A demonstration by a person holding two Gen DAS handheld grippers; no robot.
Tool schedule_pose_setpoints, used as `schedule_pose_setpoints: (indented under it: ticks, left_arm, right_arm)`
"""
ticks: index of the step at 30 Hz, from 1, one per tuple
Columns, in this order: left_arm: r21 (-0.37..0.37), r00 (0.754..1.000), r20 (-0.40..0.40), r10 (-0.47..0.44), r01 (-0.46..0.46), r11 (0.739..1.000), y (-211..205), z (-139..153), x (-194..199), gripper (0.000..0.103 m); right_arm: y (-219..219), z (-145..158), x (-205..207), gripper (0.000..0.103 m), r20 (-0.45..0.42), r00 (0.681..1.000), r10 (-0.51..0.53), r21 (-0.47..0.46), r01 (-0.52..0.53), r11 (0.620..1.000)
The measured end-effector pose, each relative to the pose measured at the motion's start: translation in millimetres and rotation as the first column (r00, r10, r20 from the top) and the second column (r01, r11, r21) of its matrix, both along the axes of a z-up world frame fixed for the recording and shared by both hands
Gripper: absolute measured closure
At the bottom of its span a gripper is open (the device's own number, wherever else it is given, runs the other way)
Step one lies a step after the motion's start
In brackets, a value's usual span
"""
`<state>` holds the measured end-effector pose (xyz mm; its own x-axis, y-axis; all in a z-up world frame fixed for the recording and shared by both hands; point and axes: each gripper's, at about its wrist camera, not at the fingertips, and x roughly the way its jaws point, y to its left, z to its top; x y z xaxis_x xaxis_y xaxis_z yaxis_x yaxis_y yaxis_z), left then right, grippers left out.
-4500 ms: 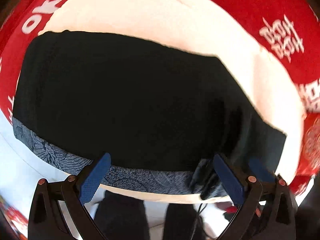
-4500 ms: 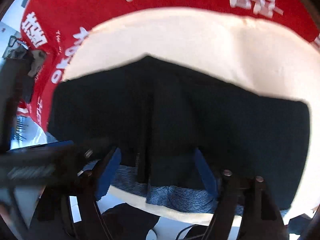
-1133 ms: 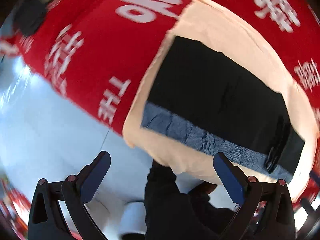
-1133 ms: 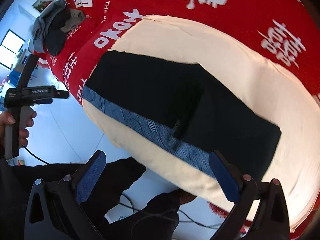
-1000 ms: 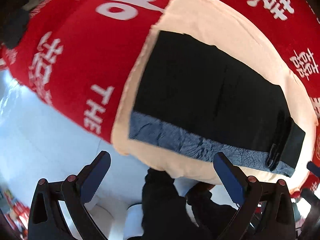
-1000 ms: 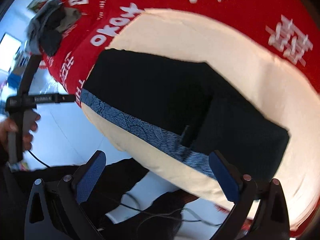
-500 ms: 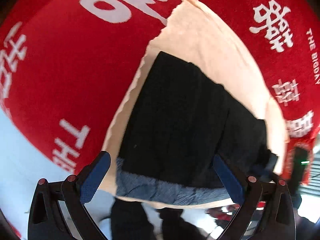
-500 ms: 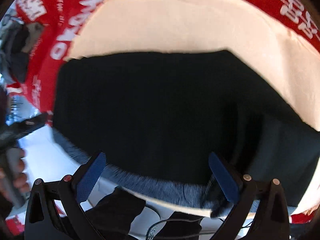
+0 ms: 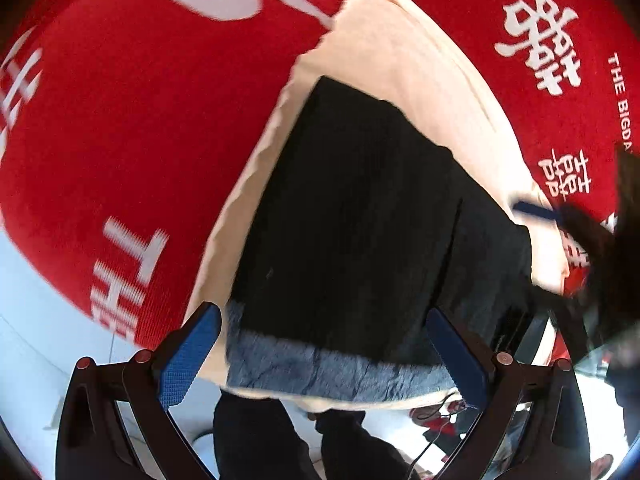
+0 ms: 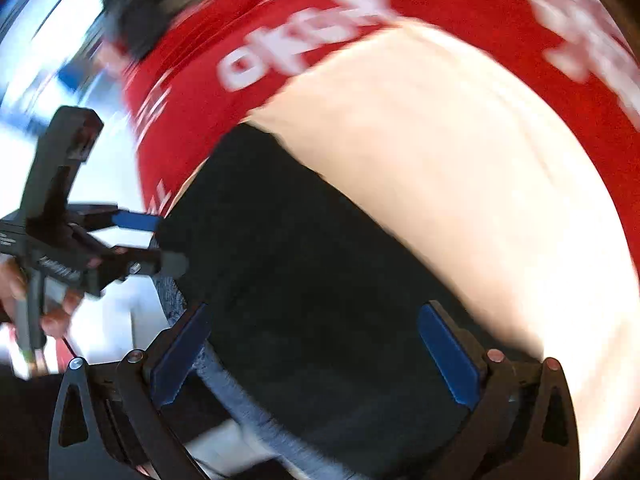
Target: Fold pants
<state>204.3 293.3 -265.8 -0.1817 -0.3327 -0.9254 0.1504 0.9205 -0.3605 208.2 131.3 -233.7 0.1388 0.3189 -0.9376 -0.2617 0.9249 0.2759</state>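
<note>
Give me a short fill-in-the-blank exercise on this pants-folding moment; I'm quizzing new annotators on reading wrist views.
1. The black pants lie on a ____ cloth.
2. That cloth is spread over a ____ cover with white lettering.
3. The pants' grey patterned band lies along the edge ____ to the left gripper.
4. The jaws of the right gripper stand ____.

Missing words: cream; red; nearest; open
</note>
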Motion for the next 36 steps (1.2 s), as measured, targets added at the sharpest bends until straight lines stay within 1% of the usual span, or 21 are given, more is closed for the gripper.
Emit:
schedule_pose_setpoints:
  ticks: [2,4,6,8,10,11,12,13,15,17,20,23,25,27,28,31,32,33,34,35,36]
  left_arm:
    - [0.007,1.000,0.000,0.006,-0.006,1.000,7.0,2.1,-8.5,0.000]
    - [0.018,1.000,0.009,0.001,-0.001,1.000,12.2,4.4,-17.3,0.000]
    - [0.021,1.000,0.015,0.003,-0.003,1.000,14.7,5.9,-21.9,0.000]
    - [0.021,1.000,0.022,0.010,-0.010,1.000,17.1,8.7,-25.6,0.000]
    - [0.018,1.000,0.027,0.015,-0.016,1.000,16.2,11.2,-27.5,0.000]
    - [0.013,0.999,0.032,0.022,-0.023,1.000,16.8,12.9,-27.5,0.000]
    - [0.009,0.999,0.034,0.029,-0.029,1.000,16.7,13.9,-27.1,0.000]
    - [0.004,0.999,0.036,0.036,-0.036,0.999,17.2,15.1,-27.4,0.000]
    - [-0.009,0.998,0.043,0.052,-0.052,0.999,19.0,16.0,-22.7,0.000]
    - [-0.013,0.997,0.059,0.049,-0.048,0.999,19.2,17.2,-18.2,0.000]
    - [-0.044,0.997,0.081,0.005,-0.001,0.999,10.4,18.4,-10.2,0.000]
    - [-0.073,0.991,0.109,-0.083,0.091,0.993,-6.6,21.1,-3.7,0.000]
    - [-0.081,0.977,0.132,-0.166,0.177,0.981,-19.9,21.6,-0.9,0.000]
    - [-0.085,0.965,0.135,-0.227,0.239,0.967,-26.1,16.9,2.7,0.000]
    - [-0.105,0.964,0.120,-0.237,0.250,0.963,-27.4,12.3,4.9,0.000]
    - [-0.192,0.965,0.031,-0.262,0.263,0.946,-38.1,-6.3,11.2,0.000]
    - [-0.219,0.957,0.008,-0.291,0.286,0.933,-45.1,-10.0,10.6,0.000]
    - [-0.243,0.942,0.000,-0.336,0.326,0.914,-54.0,-9.4,7.5,0.000]
    - [-0.248,0.928,0.010,-0.372,0.363,0.898,-61.6,-6.4,3.6,0.008]
    - [-0.237,0.913,0.031,-0.406,0.401,0.885,-68.4,-1.4,-1.7,0.021]
    - [-0.212,0.902,0.049,-0.429,0.429,0.878,-72.3,2.9,-6.2,0.025]
  right_arm:
    - [15.9,-8.5,24.1,0.000,0.005,0.990,0.141,-0.011,-0.141,0.990]
    - [39.7,-16.8,48.9,0.000,0.013,0.967,0.253,0.018,-0.253,0.967]
    - [58.3,-25.0,65.4,0.000,0.014,0.943,0.332,0.033,-0.332,0.943]
    - [75.6,-34.0,80.8,0.000,0.000,0.925,0.379,0.059,-0.378,0.924]
    - [88.0,-49.1,90.1,0.005,-0.067,0.911,0.408,0.103,-0.400,0.911]
    - [96.2,-52.1,90.7,0.011,-0.081,0.902,0.424,0.069,-0.419,0.905]
    - [96.1,-51.4,90.1,0.026,-0.064,0.895,0.441,0.047,-0.438,0.898]
    - [99.4,-47.5,89.4,0.030,-0.056,0.893,0.446,0.025,-0.445,0.895]
    - [94.2,-37.3,88.8,0.053,-0.067,0.896,0.438,0.070,-0.434,0.898]
    - [82.0,-21.0,83.2,0.064,-0.031,0.897,0.442,0.123,-0.435,0.892]
    - [67.9,0.5,75.5,0.076,0.019,0.896,0.443,0.169,-0.440,0.882]
    - [58.1,18.7,63.4,0.079,0.061,0.888,0.455,0.187,-0.458,0.869]
    - [57.9,26.7,56.2,0.079,0.086,0.882,0.462,0.187,-0.470,0.863]
    - [55.5,31.0,52.8,0.079,0.102,0.882,0.460,0.193,-0.471,0.861]
    - [55.8,32.5,50.5,0.079,0.107,0.882,0.460,0.196,-0.472,0.860]
    - [50.8,35.6,46.3,0.079,0.114,0.887,0.447,0.216,-0.461,0.861]
    - [47.9,34.6,46.3,0.079,0.115,0.888,0.445,0.223,-0.460,0.860]
    - [46.0,33.5,46.1,0.079,0.114,0.891,0.439,0.226,-0.454,0.862]
    - [43.2,31.9,47.2,0.079,0.110,0.898,0.427,0.235,-0.441,0.866]
    - [42.6,29.7,48.7,0.077,0.106,0.908,0.406,0.246,-0.420,0.873]
    - [39.2,27.3,49.1,0.073,0.102,0.921,0.377,0.251,-0.390,0.886]
